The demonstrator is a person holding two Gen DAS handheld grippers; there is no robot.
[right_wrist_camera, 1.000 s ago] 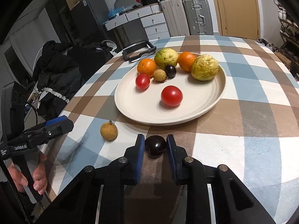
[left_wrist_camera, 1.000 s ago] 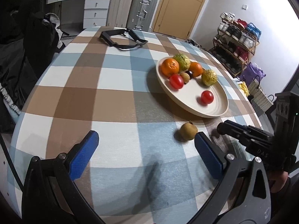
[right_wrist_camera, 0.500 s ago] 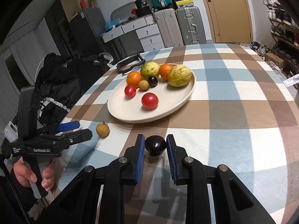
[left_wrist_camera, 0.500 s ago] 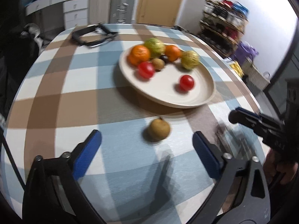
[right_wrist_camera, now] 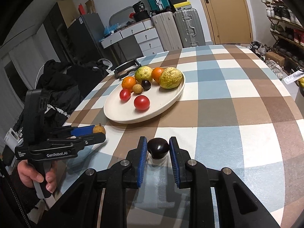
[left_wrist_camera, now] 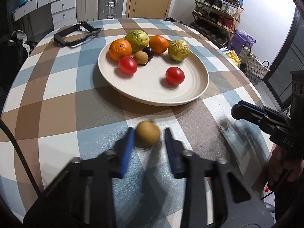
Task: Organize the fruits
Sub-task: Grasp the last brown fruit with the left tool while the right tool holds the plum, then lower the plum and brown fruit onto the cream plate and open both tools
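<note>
On the near left of the round table covered in a blue, brown and white checked cloth [right_wrist_camera: 218, 76], the left gripper [left_wrist_camera: 148, 142] brackets a small tan-brown round fruit [left_wrist_camera: 147, 135] that sits on the cloth just in front of the plate. Its blue-padded fingers [left_wrist_camera: 127, 148] stand either side of the fruit; the left pad looks to be touching it, while a narrow gap shows at the right pad — motion blur makes the contact hard to judge, so I cannot tell whether they are pinching it. In the right wrist view the same fruit [right_wrist_camera: 99, 129] peeks out beyond that gripper's tips [right_wrist_camera: 98, 133].

Farther back, toward the middle of the table, lies a wide cream round plate [left_wrist_camera: 190, 95]. It holds two oranges [left_wrist_camera: 120, 49], a green bumpy fruit [left_wrist_camera: 137, 40], a yellow wrinkled fruit [left_wrist_camera: 178, 49], two red tomatoes [left_wrist_camera: 174, 75], a small brown fruit and a dark plum, most clustered at the far rim.

To the right, the right gripper [right_wrist_camera: 158, 148] has its blue pads [right_wrist_camera: 142, 157] on either side of a dark, glossy purple-black fruit [right_wrist_camera: 158, 147], which is raised above the cloth — the pads appear to meet its sides.
</note>
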